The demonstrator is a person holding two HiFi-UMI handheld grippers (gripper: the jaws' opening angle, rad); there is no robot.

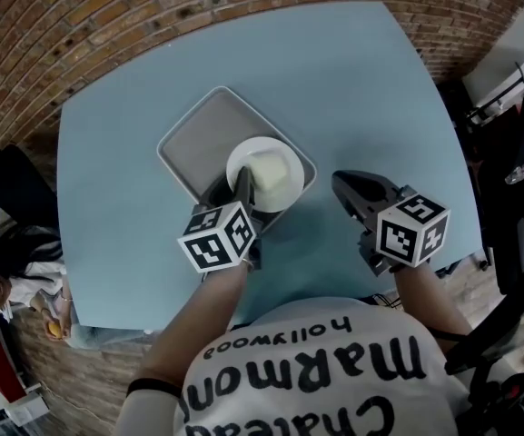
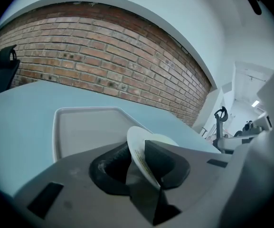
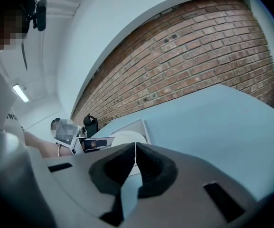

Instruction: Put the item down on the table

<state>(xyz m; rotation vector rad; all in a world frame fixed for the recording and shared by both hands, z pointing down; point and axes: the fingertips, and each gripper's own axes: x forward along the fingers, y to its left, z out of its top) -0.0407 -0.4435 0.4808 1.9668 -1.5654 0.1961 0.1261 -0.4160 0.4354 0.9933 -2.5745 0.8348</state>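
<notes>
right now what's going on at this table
A person works a gripper in each hand. The left gripper has the rim of a white plate between its jaws, which stand slightly apart; the plate lies over the near corner of a grey tray on the blue table. The right gripper is shut and empty.

Soft even light, strong fisheye warp

A red brick wall point(image 1: 153, 7) backs the pale blue table point(image 1: 352, 89), perhaps a black chair point(image 2: 4, 65) beside it.
</notes>
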